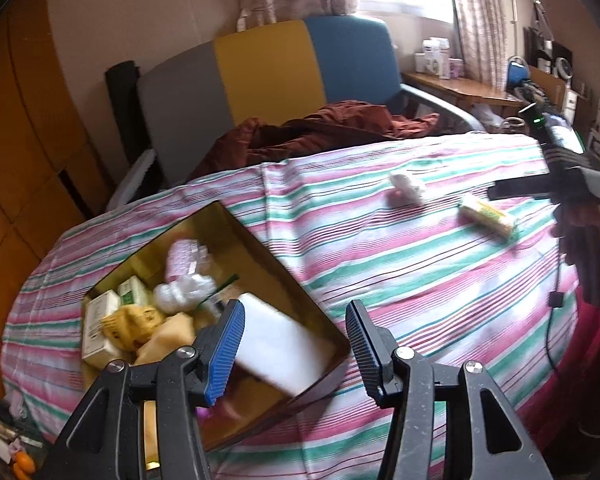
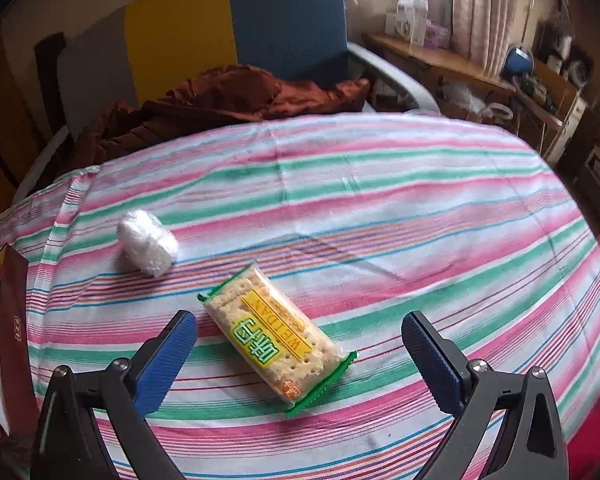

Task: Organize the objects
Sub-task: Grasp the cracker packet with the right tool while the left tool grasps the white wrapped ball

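A gold-lined box (image 1: 288, 268) with a dark red outside sits on the striped table and holds several small packets, soaps and a white flat item (image 1: 284, 344). My left gripper (image 1: 292, 344) is open and empty just above the box's near corner. A cracker packet (image 2: 276, 336) lies on the cloth between the open fingers of my right gripper (image 2: 300, 344), which is empty and hovers over it. A white wrapped bundle (image 2: 148, 242) lies to the packet's upper left. Both also show in the left wrist view: packet (image 1: 488, 216), bundle (image 1: 408, 188). The right gripper (image 1: 540, 190) shows at the right edge there.
The striped cloth (image 2: 380, 208) covers a round table. A crumpled brown garment (image 2: 220, 100) lies on a chair with a grey, yellow and blue back (image 1: 268, 68) behind the table. A cluttered wooden desk (image 2: 440, 56) stands at the back right. The box's edge (image 2: 14, 320) shows at the left.
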